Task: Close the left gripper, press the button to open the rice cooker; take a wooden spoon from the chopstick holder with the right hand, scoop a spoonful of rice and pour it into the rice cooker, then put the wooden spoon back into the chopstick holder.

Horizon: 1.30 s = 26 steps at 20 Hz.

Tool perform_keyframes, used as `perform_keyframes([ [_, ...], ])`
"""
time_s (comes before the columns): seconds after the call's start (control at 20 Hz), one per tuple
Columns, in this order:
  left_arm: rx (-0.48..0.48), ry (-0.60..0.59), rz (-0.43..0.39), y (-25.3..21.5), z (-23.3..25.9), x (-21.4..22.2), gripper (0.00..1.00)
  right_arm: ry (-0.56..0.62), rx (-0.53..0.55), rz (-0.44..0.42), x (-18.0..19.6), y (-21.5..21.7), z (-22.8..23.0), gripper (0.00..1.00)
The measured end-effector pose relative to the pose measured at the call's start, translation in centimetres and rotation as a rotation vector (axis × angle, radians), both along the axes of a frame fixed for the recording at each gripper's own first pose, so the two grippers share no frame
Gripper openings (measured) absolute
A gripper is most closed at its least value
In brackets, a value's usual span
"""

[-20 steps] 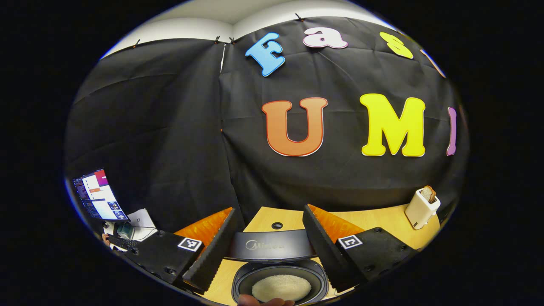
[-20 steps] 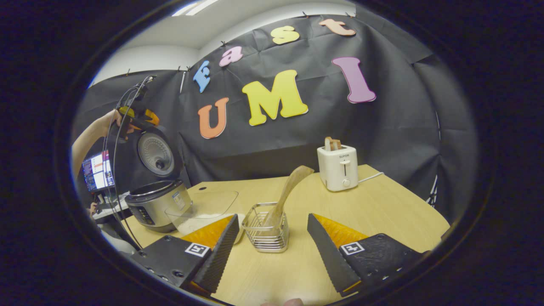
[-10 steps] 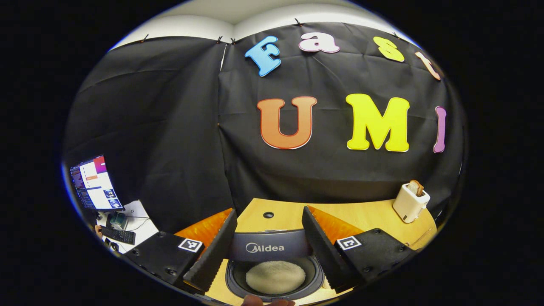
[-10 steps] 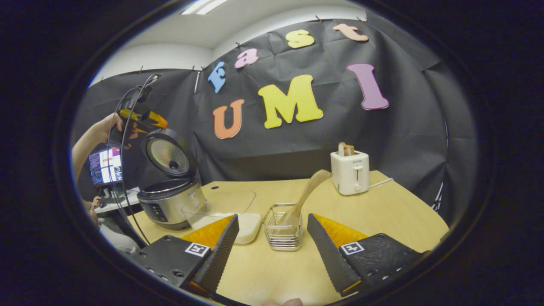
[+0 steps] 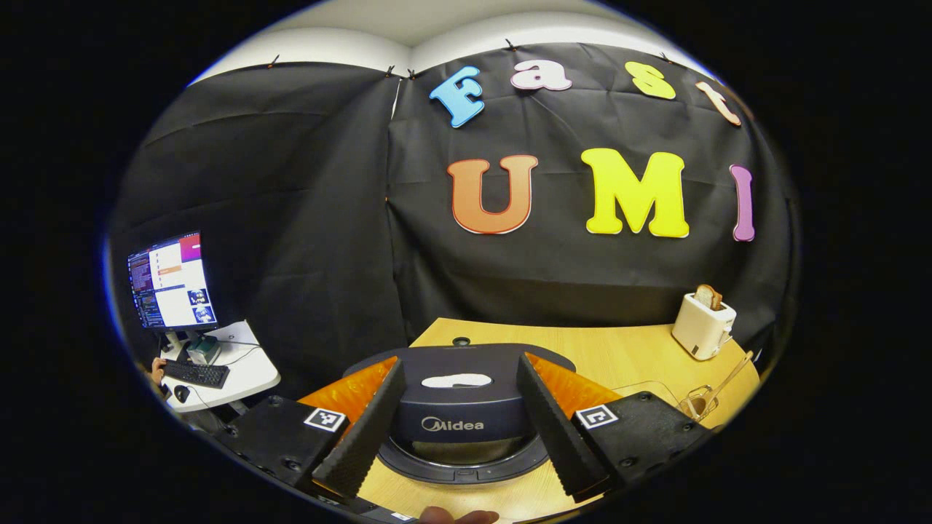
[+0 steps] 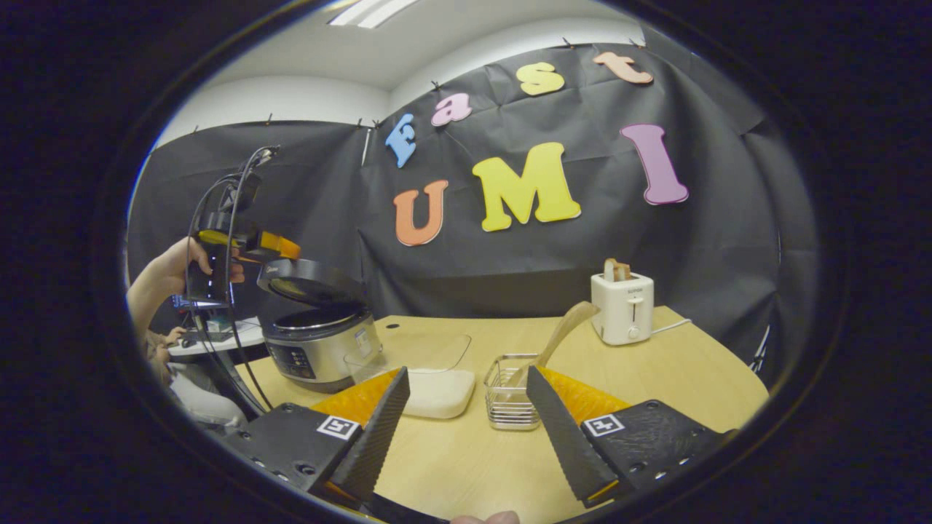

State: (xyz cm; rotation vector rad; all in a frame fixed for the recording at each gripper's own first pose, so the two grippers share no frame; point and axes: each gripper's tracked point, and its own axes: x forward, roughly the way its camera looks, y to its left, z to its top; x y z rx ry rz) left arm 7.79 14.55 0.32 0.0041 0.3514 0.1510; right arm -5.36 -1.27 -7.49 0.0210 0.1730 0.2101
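We see rice cooker (image 6: 320, 349) at tabletop (image 6: 655, 371) left end, lid (image 5: 462, 397) lowered, part-open; left gripper (image 5: 457, 422) fingers spread over lid; wooden spoon (image 6: 557, 342) in chopstick holder (image 6: 510, 400); right gripper (image 6: 466, 429) fingers spread, empty

The left gripper view sits close above the rice cooker (image 5: 462, 407) lid, facing the booth wall. The right gripper view looks from farther back across the tabletop (image 6: 655, 364). Both share the rice cooker (image 6: 320, 349), toaster (image 5: 703, 326) (image 6: 621, 307) and tabletop.
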Motion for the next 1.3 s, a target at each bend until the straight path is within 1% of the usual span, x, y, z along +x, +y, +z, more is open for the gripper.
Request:
perform_keyframes([
  [0.1,-0.004,-0.029,0.01,-0.1,-1.0,-0.7,0.98,-0.006,-0.002,0.0,-0.1,0.2,0.1,0.92],
  [0.2,0.015,-0.044,0.018,-0.2,-2.0,-1.2,0.98,-0.015,0.007,-0.008,-0.2,-0.1,0.3,0.92],
  [0.35,0.022,-0.073,0.028,-0.2,-3.0,-1.8,0.98,-0.013,0.042,-0.025,0.1,-0.3,0.0,0.92],
  [0.4,0.021,-0.075,0.03,-0.2,-3.5,-2.1,0.98,-0.012,0.05,-0.027,0.1,-0.2,-0.1,0.96],
  [0.45,0.021,-0.071,0.033,-0.3,-3.9,-2.2,0.99,-0.005,0.052,-0.027,0.3,0.0,-0.5,0.96],
  [0.5,0.025,-0.067,0.035,-0.4,-4.3,-2.4,0.98,0.004,0.051,-0.025,0.5,0.2,-0.8,0.92],
  [0.6,0.024,-0.059,0.042,-0.3,-5.3,-2.6,0.98,0.016,0.049,-0.019,0.8,0.7,-1.2,0.92],
  [0.65,0.026,-0.043,0.041,-0.3,-5.9,-2.7,1.0,0.02,0.048,-0.014,0.9,1.0,-1.2,0.92],
  [0.75,0.005,0.031,0.052,-0.4,-7.9,-3.2,0.98,0.02,0.044,0.001,1.1,1.6,-1.4,0.92],
  [0.8,0.013,-0.01,0.052,-0.4,-7.2,-3.3,0.99,0.015,0.04,0.004,1.1,1.8,-1.4,0.92],
  [0.85,0.024,0.0,0.046,-0.6,-7.3,-3.1,1.0,0.013,0.036,0.007,1.3,2.1,-1.5,0.92],
  [0.9,0.028,-0.014,0.047,-0.7,-7.2,-3.2,0.98,0.015,0.032,0.013,1.4,2.3,-1.8,0.92],
  [0.95,0.03,-0.04,0.047,-0.8,-7.1,-2.7,0.99,0.019,0.031,0.019,1.5,2.6,-2.2,0.92],
  [1.0,0.041,-0.039,0.04,-0.8,-7.6,-2.7,0.98,0.025,0.036,0.026,1.6,2.9,-2.3,0.92],
  [1.05,0.032,-0.025,0.039,-0.8,-8.2,-3.2,0.99,0.031,0.046,0.033,1.8,3.1,-2.6,0.92],
  [1.1,0.038,-0.05,0.034,-0.9,-7.9,-3.1,0.99,0.037,0.054,0.041,1.9,3.5,-2.8,0.92],
  [1.3,0.036,-0.077,0.041,-0.8,-7.9,-3.0,0.97,0.037,0.052,0.052,2.1,3.9,-2.8,0.92],
])
